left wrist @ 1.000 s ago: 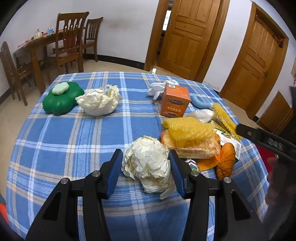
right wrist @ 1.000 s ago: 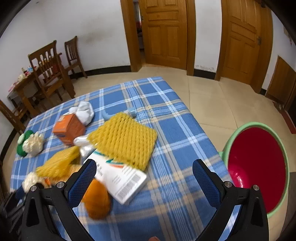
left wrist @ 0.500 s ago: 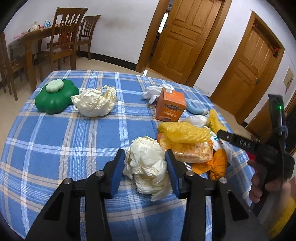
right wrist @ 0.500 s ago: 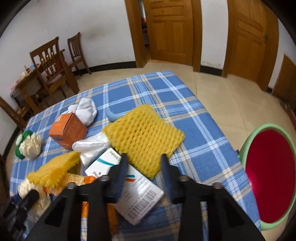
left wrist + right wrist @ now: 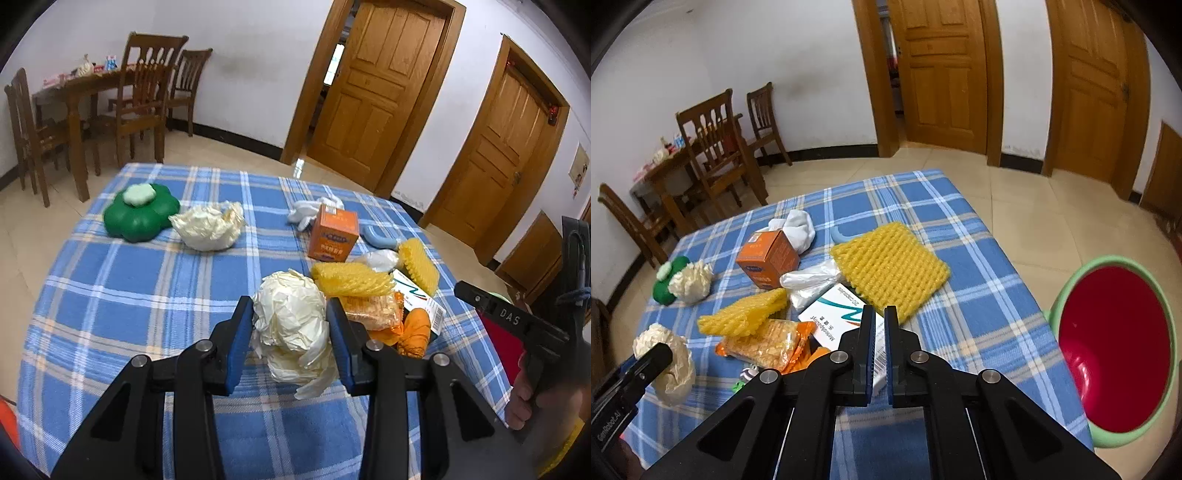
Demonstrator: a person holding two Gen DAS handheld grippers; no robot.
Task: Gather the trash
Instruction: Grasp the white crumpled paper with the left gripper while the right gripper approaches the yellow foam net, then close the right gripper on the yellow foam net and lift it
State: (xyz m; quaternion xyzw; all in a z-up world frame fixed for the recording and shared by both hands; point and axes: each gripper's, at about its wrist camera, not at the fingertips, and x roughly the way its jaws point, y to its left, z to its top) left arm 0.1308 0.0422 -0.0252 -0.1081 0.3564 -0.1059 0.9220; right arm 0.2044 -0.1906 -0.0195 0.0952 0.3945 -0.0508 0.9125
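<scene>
My left gripper [image 5: 290, 321] is shut on a crumpled ball of white paper [image 5: 291, 325], which also shows in the right wrist view [image 5: 670, 354], near the front of the blue plaid table [image 5: 129, 295]. My right gripper [image 5: 880, 321] is shut on the edge of a white medicine box [image 5: 836, 317] beside a yellow foam net [image 5: 890, 269]. A red bin with a green rim [image 5: 1115, 347] stands on the floor at the table's right.
On the table lie a second paper ball [image 5: 208, 227], a green flower-shaped lid [image 5: 140, 212], an orange carton [image 5: 334, 232], a folded yellow net [image 5: 351, 282], a snack packet [image 5: 764, 343], a plastic wrapper [image 5: 809, 282] and a white cloth [image 5: 798, 227]. Wooden chairs [image 5: 147, 92] stand behind.
My left gripper closed on the paper ball. My right gripper went from wide open to shut, moving in over the white box.
</scene>
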